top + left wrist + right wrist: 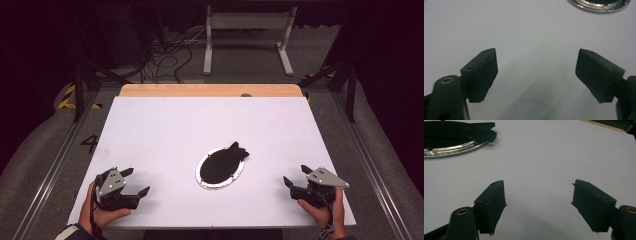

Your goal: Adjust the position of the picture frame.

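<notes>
A silver-rimmed plate [206, 181] is seen near the middle of the white table [165, 130], w/ a black item [223, 162] laid across it; what the item is cannot be told (cloth or rubber, perhaps). Its far end is poked out past the rim toward the upper right in the high view, so the long axis is run from near-left to far-right.

The left claw [138, 183] is held low over the table's near-left corner, jaws spread wide, nothing between them. The right claw [296, 176] is held at the near-right corner, likewise wide open and empty. Bare table is seen between each pair of pads in both gripper views.

From the left claw the plate lies ahead and to the right, only a bit of rim [599, 6] being caught at the top edge of the left gripper view. From the right claw it lies ahead and to the left; in the right gripper view the rim [451, 149] and the item's overhanging end [469, 130] are seen at upper left.

Both claws are kept well apart from the plate, at approx. equal remove. The overhanging end is turned toward the right side, so the right claw is judged better placed for a first grasp there.
</notes>
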`<state>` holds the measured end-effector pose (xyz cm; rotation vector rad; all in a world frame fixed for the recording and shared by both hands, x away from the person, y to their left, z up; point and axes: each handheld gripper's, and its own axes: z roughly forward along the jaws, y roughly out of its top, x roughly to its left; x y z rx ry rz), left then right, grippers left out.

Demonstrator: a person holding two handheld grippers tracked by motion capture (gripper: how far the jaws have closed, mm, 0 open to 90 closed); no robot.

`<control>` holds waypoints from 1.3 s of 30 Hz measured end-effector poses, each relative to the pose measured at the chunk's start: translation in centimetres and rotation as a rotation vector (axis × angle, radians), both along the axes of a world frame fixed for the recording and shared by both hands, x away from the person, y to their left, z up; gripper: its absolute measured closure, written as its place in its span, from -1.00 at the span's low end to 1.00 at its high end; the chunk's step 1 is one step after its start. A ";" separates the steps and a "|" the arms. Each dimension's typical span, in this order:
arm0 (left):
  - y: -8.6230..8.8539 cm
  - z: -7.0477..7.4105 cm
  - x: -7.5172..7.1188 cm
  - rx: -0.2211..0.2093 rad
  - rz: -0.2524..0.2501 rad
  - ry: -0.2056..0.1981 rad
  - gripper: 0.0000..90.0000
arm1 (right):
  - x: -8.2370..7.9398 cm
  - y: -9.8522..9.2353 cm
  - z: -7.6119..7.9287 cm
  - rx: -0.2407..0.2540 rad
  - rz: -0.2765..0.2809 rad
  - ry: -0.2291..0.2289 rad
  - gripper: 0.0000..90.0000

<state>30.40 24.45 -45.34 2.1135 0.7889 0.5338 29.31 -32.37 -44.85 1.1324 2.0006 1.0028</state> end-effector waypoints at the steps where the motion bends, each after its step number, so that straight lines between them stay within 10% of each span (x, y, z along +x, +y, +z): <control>1: -0.1 0.0 0.0 0.004 -0.028 0.011 -0.46 | 0.1 0.1 -0.1 -0.004 0.007 0.004 -0.32; 18: -4.7 -0.5 -0.6 0.089 -0.211 0.110 0.83 | 3.9 2.1 0.1 0.010 0.104 0.078 0.58; 30: -11.7 -0.5 0.3 0.092 -0.390 0.153 0.98 | 9.0 6.2 0.3 0.026 0.144 0.104 1.00; 39: -15.5 -0.9 1.9 0.068 -0.408 0.174 0.98 | 11.5 8.6 0.1 0.084 0.140 0.130 1.00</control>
